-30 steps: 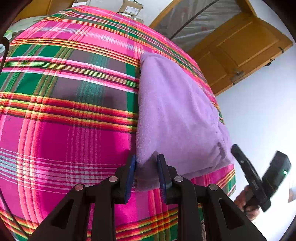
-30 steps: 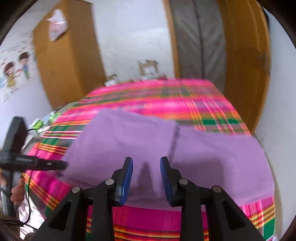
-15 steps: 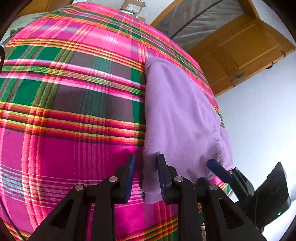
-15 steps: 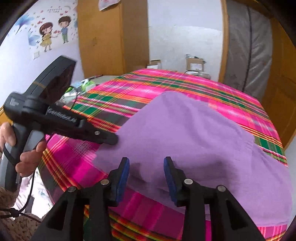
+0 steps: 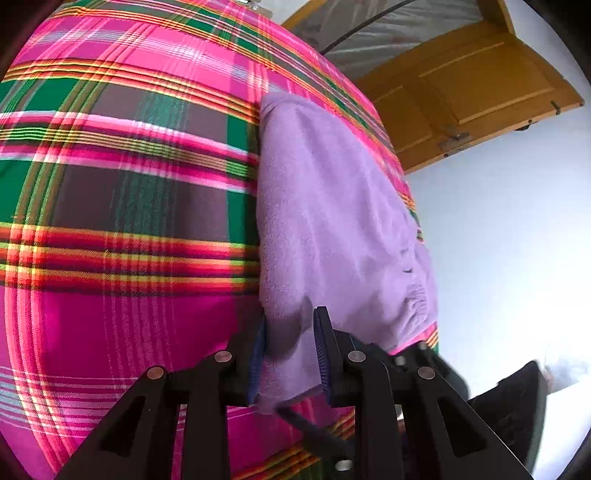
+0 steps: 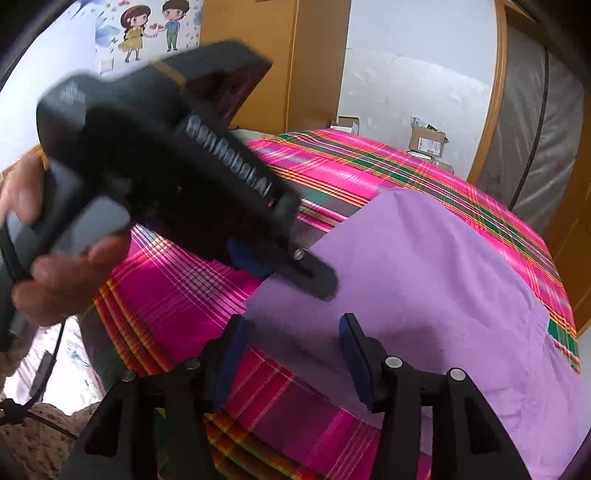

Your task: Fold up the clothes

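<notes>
Folded lilac fleece garment (image 5: 332, 221) lay on pink-green plaid bedspread (image 5: 122, 206).
Left gripper (image 5: 290, 354) clamped its 6 o'clock corner; right gripper (image 6: 291, 354) was opening, corner between jaws, pads clear.

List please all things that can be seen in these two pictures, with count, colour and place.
garment: one, lilac, lying on the cloth near its edge, one corner between the left jaws.
cloth: one, pink, green and orange plaid, covering the whole flat surface.
door: one, orange-brown wood, behind the surface in the left view.
boxes: at least two, cardboard brown, beyond the far edge.
cupboard: one, orange-brown, against the far wall.
sticker: one, two cartoon children, on the wall at upper left.
left gripper: one, black with blue pads, closed on the garment corner.
right gripper: one, black with blue pads, jaws opening, nothing pinched.
hand: one, holding the left gripper's handle.
</notes>
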### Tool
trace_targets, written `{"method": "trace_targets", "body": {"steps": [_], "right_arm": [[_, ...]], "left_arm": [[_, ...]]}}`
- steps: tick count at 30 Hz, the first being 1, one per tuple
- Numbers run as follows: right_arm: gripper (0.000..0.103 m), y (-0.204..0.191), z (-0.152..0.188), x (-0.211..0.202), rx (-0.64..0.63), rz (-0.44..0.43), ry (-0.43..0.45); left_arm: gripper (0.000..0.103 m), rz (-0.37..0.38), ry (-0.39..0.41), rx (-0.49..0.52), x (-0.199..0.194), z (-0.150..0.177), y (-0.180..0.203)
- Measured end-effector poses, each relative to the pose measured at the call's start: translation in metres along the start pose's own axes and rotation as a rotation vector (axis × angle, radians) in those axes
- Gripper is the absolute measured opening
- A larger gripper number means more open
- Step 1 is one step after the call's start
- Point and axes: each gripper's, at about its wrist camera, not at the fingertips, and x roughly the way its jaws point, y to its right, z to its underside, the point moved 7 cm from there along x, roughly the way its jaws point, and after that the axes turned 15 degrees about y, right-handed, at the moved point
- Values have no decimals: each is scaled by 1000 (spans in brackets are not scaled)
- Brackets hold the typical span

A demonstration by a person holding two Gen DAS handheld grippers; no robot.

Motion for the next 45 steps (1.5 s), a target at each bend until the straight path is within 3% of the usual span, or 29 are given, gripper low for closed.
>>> {"method": "trace_targets", "body": {"steps": [7, 11, 13, 17, 18, 19, 21, 36, 38, 42, 45], "right_arm": [[59, -11, -2, 15, -36, 70, -5], [59, -2, -4, 24, 14, 159, -23], [58, 0, -4, 25, 47, 156, -17], [35, 8, -6, 24, 100, 178, -13], [24, 9, -6, 23, 110, 176, -13], [20, 10, -6, 23, 119, 173, -13], [17, 10, -7, 20, 128, 171, -4], [15, 21, -23, -7, 199, 96, 88], [15, 23, -24, -11, 197, 94, 95], [15, 30, -26, -12, 194, 99, 93], [14, 24, -27, -12, 188, 97, 92]], "left_arm": [[25, 50, 3, -17, -3, -7, 14], [25, 47, 2, -13, -7, -3, 16], [25, 50, 3, -17, -7, -3, 16], [25, 17, 29, -8, -1, -15, 10], [29, 4, 50, -10, -2, -19, 8], [43, -7, 69, -12, -2, -23, 5], [52, -13, 89, -27, 2, -34, 1], [52, -31, -10, -40, 64, -68, 11], [48, -29, -14, -41, 71, -71, 14], [22, -45, -5, -32, 75, -75, 17], [15, -31, 14, -34, 71, -78, 17]]}}
